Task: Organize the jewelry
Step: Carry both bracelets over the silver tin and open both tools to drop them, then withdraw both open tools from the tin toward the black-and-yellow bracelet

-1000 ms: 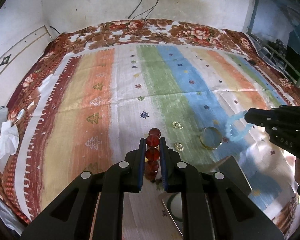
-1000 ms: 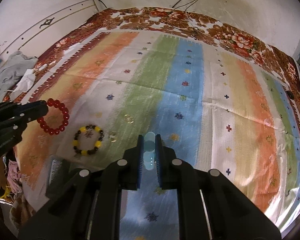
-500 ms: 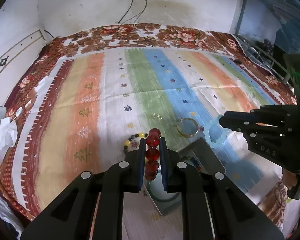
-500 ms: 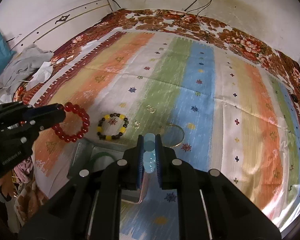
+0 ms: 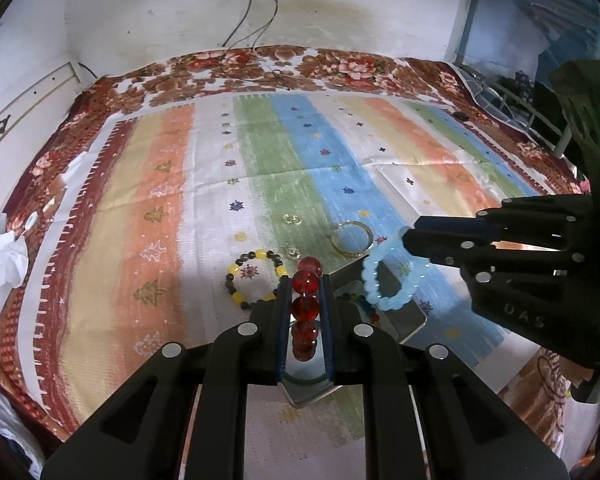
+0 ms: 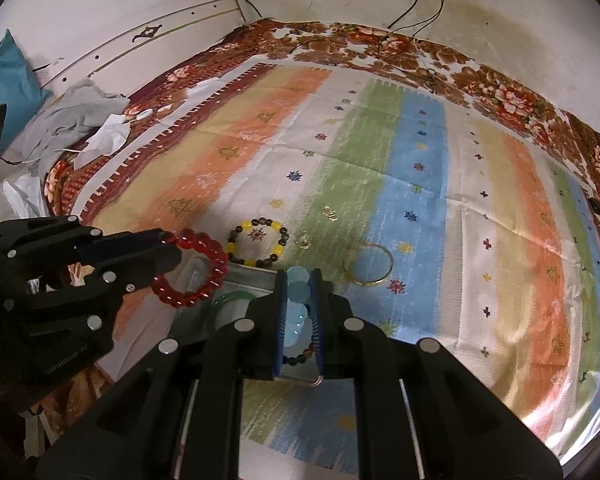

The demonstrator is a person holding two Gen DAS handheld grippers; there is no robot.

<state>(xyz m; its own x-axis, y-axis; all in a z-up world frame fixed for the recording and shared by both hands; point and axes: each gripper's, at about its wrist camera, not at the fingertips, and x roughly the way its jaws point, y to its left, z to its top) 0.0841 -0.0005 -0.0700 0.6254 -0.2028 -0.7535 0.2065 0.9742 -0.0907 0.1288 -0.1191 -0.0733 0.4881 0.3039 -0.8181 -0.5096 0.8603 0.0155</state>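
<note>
My left gripper [image 5: 305, 280] is shut on a red bead bracelet [image 5: 306, 306] and holds it above a small metal tray [image 5: 410, 318]. The red bracelet also shows in the right wrist view [image 6: 204, 266]. My right gripper [image 6: 298, 278] is shut on a pale blue bead bracelet [image 6: 296, 300], which hangs over the tray [image 6: 252, 278] in the left wrist view [image 5: 384, 280]. A green bangle [image 6: 230, 300] and a multicoloured bead bracelet [image 6: 300, 356] lie in the tray. A yellow-and-dark bead bracelet [image 5: 256, 276], a gold bangle [image 5: 352, 238] and two small clear rings [image 5: 292, 219] lie on the striped cloth.
The striped cloth [image 6: 480, 200] covers a bed with a floral blanket [image 6: 500, 88] against the wall. Grey clothes and tissues [image 6: 76, 120] lie at the bed's left edge. Cables [image 5: 256, 20] hang from a wall socket.
Both grippers have pulled back and risen with their bracelets. The tray, the yellow-and-dark bracelet and the gold bangle have come into fuller view below them.
</note>
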